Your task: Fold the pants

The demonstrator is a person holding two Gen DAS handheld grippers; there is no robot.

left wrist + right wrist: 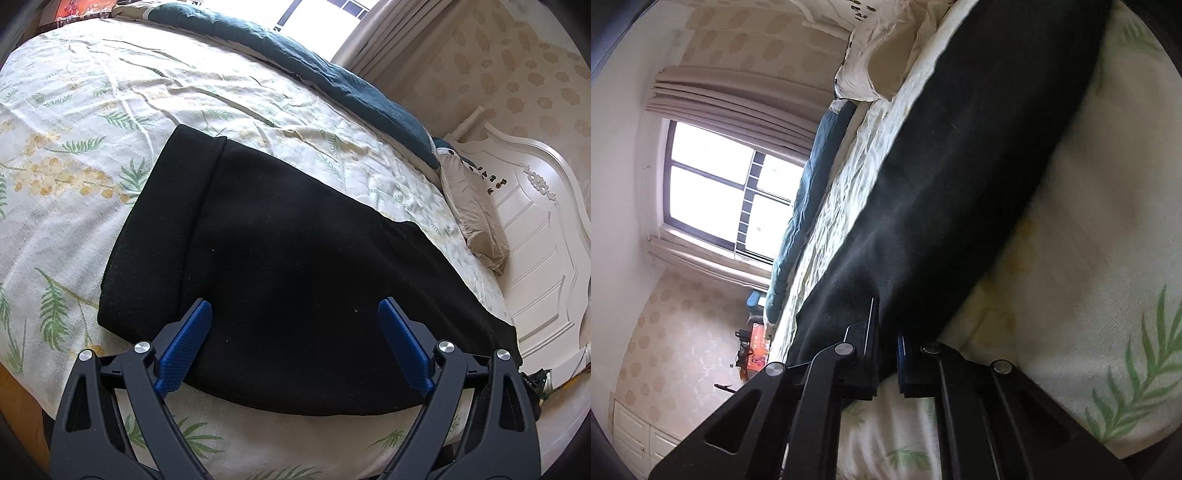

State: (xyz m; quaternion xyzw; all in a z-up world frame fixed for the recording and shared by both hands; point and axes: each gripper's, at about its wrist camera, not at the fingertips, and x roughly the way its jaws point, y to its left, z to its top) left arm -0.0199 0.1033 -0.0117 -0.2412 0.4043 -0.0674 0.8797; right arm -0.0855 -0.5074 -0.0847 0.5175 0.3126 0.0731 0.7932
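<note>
We find the pants (280, 258) partly folded on the bed (92, 147); left gripper (295, 347) jaws released, right gripper (888, 354) clenched on the near edge; further folding remains.

The pants (288, 258) are black cloth, soft and matt, with tiny bits of pale fluff on them. The bed sheet (92, 147) under them is thin, wrinkly cloth with printed leaves and yellow flowers. At the far side lies a dark blue blanket (332, 81) of crinkly cloth. The headboard (535, 229) on the right looks like white painted wood, smooth and a bit shiny. The left gripper (294, 314) has matt black plastic arms, shiny round metal bolts and blue pads (184, 350) with a rough, dotted skin. The right gripper (888, 325) is made of that black plastic too. The curtains (731, 96) are beige cloth in soft folds.
</note>
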